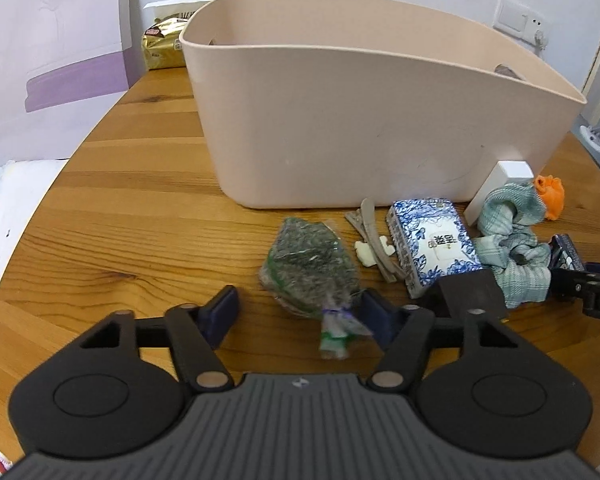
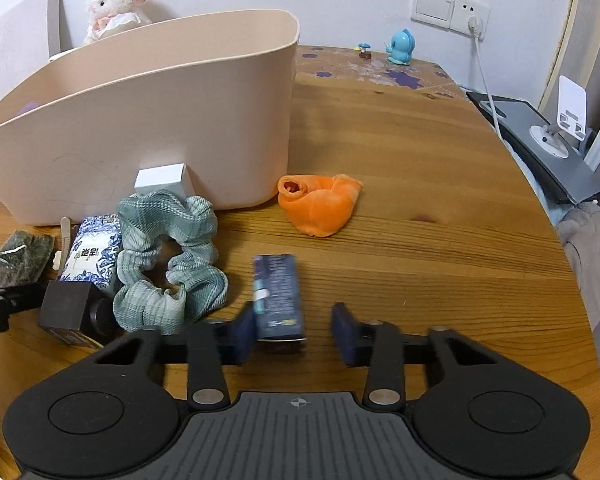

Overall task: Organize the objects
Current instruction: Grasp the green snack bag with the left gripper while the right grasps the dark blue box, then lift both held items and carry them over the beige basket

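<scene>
A beige plastic bin point(image 1: 340, 120) stands on the wooden table point(image 1: 140, 220); it also shows in the right wrist view point(image 2: 160, 120). In front of it lie a clear bag of dark green stuff point(image 1: 312, 268), a hair clip point(image 1: 376, 236), a blue-and-white patterned box point(image 1: 432, 244), a green plaid scrunchie point(image 2: 168, 264), a white box point(image 2: 162, 180) and an orange cloth point(image 2: 320, 204). My left gripper point(image 1: 300, 316) is open, its fingers either side of the bag's tied end. My right gripper point(image 2: 294, 332) is open around a dark blue small box point(image 2: 278, 296).
A gold packet point(image 1: 160, 44) and a plush toy point(image 2: 116, 4) sit behind the bin. A blue figurine point(image 2: 400, 46) stands near the wall socket point(image 2: 472, 12). A grey stand with a white holder point(image 2: 560, 136) is at the table's right edge.
</scene>
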A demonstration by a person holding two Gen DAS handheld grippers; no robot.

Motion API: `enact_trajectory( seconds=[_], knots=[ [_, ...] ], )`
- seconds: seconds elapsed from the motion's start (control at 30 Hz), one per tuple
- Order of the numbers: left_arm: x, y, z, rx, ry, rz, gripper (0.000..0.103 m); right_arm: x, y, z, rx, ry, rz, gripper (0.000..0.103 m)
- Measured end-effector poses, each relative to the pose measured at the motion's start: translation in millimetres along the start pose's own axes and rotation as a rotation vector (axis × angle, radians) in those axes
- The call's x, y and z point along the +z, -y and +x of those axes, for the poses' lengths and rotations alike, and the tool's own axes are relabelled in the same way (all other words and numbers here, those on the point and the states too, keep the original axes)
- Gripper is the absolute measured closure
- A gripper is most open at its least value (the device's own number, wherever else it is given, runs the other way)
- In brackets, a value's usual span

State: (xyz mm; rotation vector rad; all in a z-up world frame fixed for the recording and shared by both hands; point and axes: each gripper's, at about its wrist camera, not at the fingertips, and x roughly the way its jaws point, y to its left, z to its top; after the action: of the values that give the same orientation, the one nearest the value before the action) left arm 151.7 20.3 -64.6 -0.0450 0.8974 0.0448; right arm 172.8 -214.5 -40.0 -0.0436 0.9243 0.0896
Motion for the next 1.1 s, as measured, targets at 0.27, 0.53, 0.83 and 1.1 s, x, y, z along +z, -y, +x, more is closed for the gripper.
enact_trajectory(
  seconds=[0.27,0.53,0.83,1.1],
  knots=[
    [-5,2,-8,-0.071,0.018,0.059,0.089,-8,4,-9,0.032,0.007,0.006,0.082],
    [-8,-2,-30,-0.101,0.057,0.067,0.101,-11,9,-43,0.051,0.072,0.016,0.082],
    [-6,-7,-51,-0.111,0.104,0.056,0.102,-3,13,-75,0.067,0.144,0.014,0.082],
    [6,-11,-95,-0.124,0.221,0.063,0.102,18,11,-102,0.078,0.232,0.001,0.082]
  ],
)
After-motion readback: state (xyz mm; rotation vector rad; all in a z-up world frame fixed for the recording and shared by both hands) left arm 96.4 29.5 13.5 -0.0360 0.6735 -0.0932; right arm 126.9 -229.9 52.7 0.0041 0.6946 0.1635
